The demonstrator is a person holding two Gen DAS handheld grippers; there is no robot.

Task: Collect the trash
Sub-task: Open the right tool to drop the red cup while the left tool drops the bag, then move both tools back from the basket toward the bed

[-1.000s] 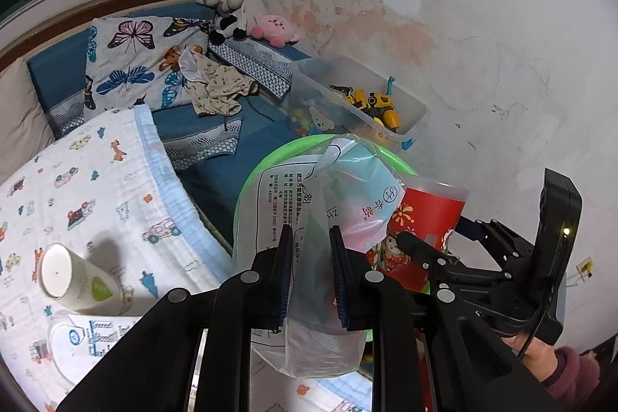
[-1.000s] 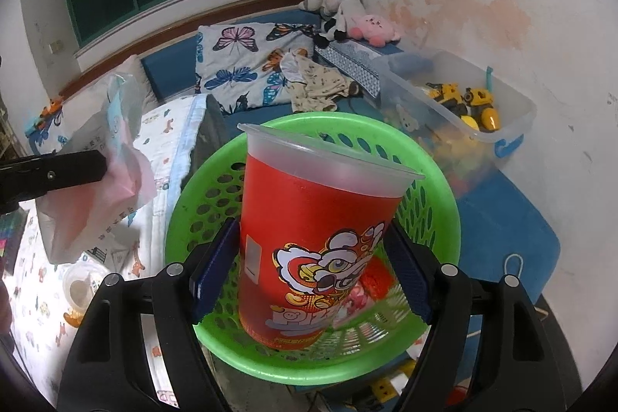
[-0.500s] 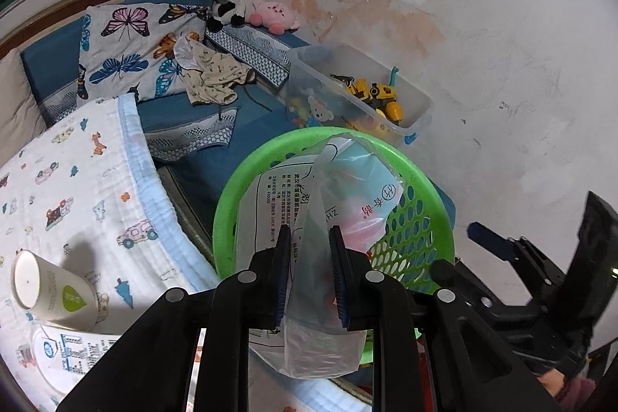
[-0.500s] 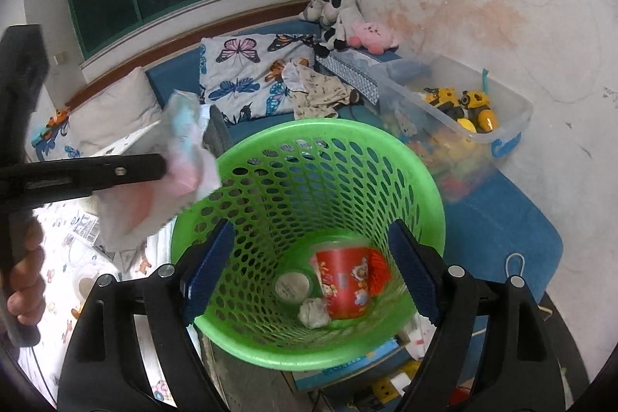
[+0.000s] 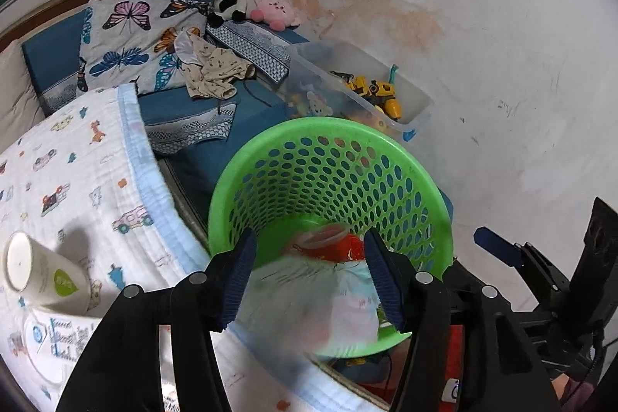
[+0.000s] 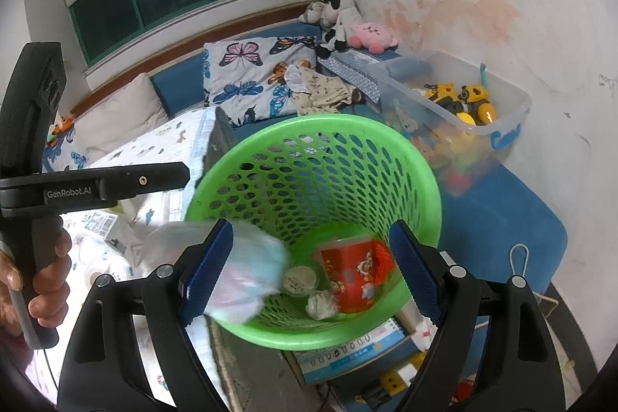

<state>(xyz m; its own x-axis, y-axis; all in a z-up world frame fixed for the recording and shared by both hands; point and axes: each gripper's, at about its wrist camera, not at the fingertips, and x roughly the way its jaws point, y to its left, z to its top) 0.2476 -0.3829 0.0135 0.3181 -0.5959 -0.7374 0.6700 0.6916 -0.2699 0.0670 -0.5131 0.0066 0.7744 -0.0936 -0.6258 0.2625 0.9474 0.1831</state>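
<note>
A green perforated basket (image 5: 328,130) (image 6: 316,126) stands beside the bed. A red printed cup (image 6: 353,273) (image 5: 332,242) lies at its bottom with a crumpled paper ball (image 6: 320,304) and a round lid (image 6: 299,280). A blurred plastic bag (image 5: 320,304) (image 6: 247,277) is falling over the basket's near rim. My left gripper (image 5: 309,277) is open above the basket with nothing held. My right gripper (image 6: 309,265) is open and empty over the basket.
A white paper cup (image 5: 38,277) lies on the cartoon-print blanket (image 5: 77,172) at left, with a printed wrapper (image 5: 58,338) below it. A clear toy bin (image 5: 359,91) stands by the wall behind the basket. Books (image 6: 347,350) lie under the basket.
My left gripper opened and let go of the plastic bag, which is dropping into the basket. The red cup, released earlier by my right gripper, lies at the bottom.
</note>
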